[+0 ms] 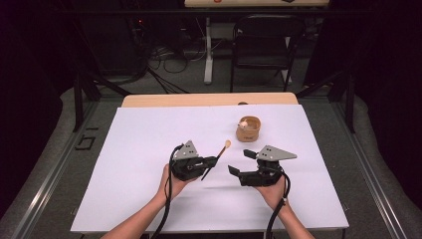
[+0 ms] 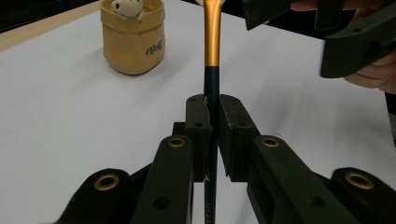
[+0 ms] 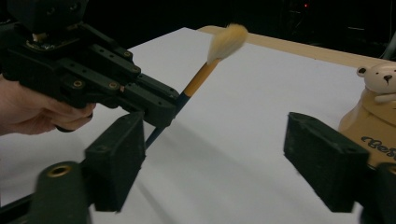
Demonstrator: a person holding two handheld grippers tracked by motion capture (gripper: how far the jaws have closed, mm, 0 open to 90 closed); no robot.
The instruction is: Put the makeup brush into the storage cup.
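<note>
- Gripping a makeup brush [image 1: 220, 153] by its dark handle, the left gripper [image 2: 212, 135] has its fingers [image 2: 198, 122] clenched tight on it, the handle running between them and out past their tips.
- Beyond those fingers the brush turns orange-gold; in the left gripper view its bristle head is cut off by the top edge, while the lower handle is hidden under the gripper body apart from a few letters too small to read.
- The right gripper [image 3: 224, 168] has its fingers [image 3: 116, 158] spread wide and released, nothing between them; the brush's pale tuft [image 3: 227, 41] sits ahead of them, up and to their left.
- A small tan pot [image 1: 248, 128] with a bear figure [image 3: 380, 79] in it stands on the white desk [image 1: 149, 149], ahead of both sets of fingers and well apart from the brush; in the right gripper view it is partly hidden behind one finger, its lettering cut off.
- A hand [image 1: 171, 181] holds the left gripper from below, mostly covered by it.
</note>
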